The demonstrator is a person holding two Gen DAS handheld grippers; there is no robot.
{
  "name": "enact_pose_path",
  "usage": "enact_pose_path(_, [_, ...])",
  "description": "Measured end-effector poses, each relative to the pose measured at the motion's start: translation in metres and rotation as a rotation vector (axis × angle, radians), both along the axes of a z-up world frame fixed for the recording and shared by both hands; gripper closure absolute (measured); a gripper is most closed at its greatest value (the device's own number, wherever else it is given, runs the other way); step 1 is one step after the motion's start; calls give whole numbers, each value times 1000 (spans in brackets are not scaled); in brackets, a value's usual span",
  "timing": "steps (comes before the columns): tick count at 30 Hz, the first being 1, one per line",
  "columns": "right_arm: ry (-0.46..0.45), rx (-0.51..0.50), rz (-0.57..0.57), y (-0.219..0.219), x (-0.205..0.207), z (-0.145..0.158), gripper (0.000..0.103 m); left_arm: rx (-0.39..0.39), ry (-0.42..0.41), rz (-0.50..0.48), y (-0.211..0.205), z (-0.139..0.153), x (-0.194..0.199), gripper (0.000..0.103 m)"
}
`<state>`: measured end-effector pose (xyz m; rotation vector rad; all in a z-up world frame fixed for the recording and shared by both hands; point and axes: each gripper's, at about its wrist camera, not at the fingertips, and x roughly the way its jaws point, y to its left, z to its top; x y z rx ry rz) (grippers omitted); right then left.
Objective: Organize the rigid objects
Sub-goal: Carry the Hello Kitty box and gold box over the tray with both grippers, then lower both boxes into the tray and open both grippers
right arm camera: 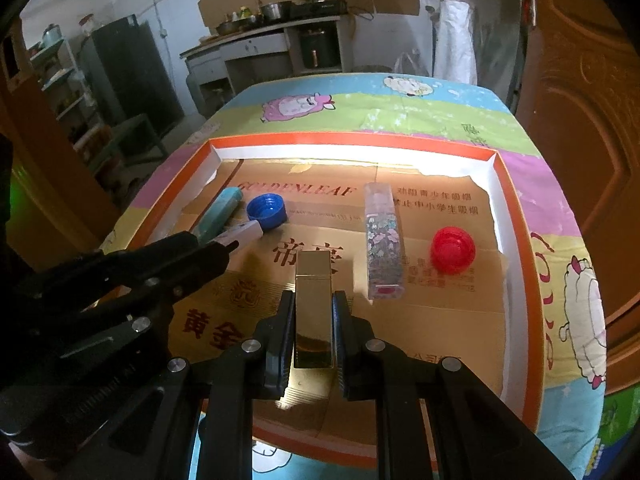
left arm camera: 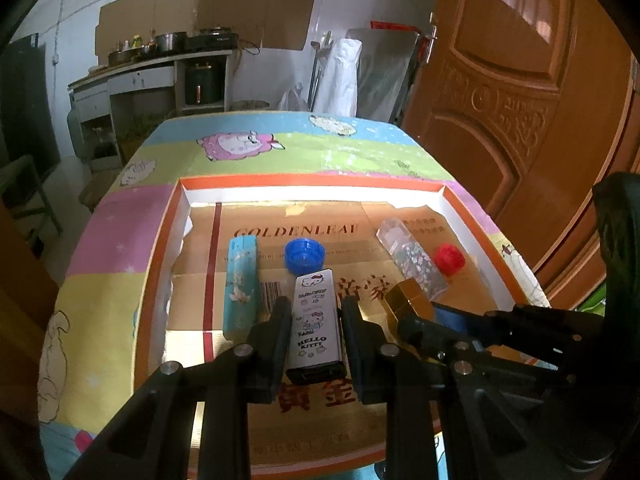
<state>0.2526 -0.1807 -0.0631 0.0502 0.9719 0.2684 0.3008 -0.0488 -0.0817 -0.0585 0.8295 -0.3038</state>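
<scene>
My left gripper [left arm camera: 315, 312] is shut on a white Hello Kitty lighter [left arm camera: 316, 320], held over the orange-rimmed tray [left arm camera: 312, 183]. My right gripper [right arm camera: 313, 300] is shut on a gold lighter [right arm camera: 314, 304]; it also shows in the left wrist view [left arm camera: 408, 300]. In the tray lie a teal lighter [left arm camera: 241, 280], a blue cap [left arm camera: 304, 255], a clear floral lighter [right arm camera: 382, 240] and a red cap [right arm camera: 453, 249]. The left gripper appears at the left of the right wrist view [right arm camera: 224, 246].
The tray sits on a table with a cartoon sheep cloth [left arm camera: 240, 148]. A brown wooden door [left arm camera: 520, 80] stands close on the right. A counter with pots [left arm camera: 160, 52] is at the back. A chair [left arm camera: 24, 192] stands at the left.
</scene>
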Motion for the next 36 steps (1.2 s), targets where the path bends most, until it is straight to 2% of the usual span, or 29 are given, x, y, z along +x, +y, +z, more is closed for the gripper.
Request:
enact_pose_path(7, [21,-7,-7,-3,3,-9,85,5,50,-16,-3,-15,3,76])
enact_pose_path(19, [30,-2,-7,-5,3,-14,85,-7,56,-13,-2,-18,3,76])
enact_pose_path(23, [29,-1,-2,-5,3,-14,81,-10,65,-5,0,-19,4,76])
enact_pose_path(25, [25,-4,-1,-4,2,-13,80,-13,64,0,1,-19,4,75])
enact_pose_path(27, [21,-5,-2,-4,1,-11,77,-14,54,10,3,-16,1,68])
enact_pose_path(30, [17,-4,-8,-6,-2,-9,76,-25,41,14,6,-13,0,65])
enact_pose_path(36, [13,-3,-11,-8,-6,-5,75,-27,26,13,6,-6,-4,64])
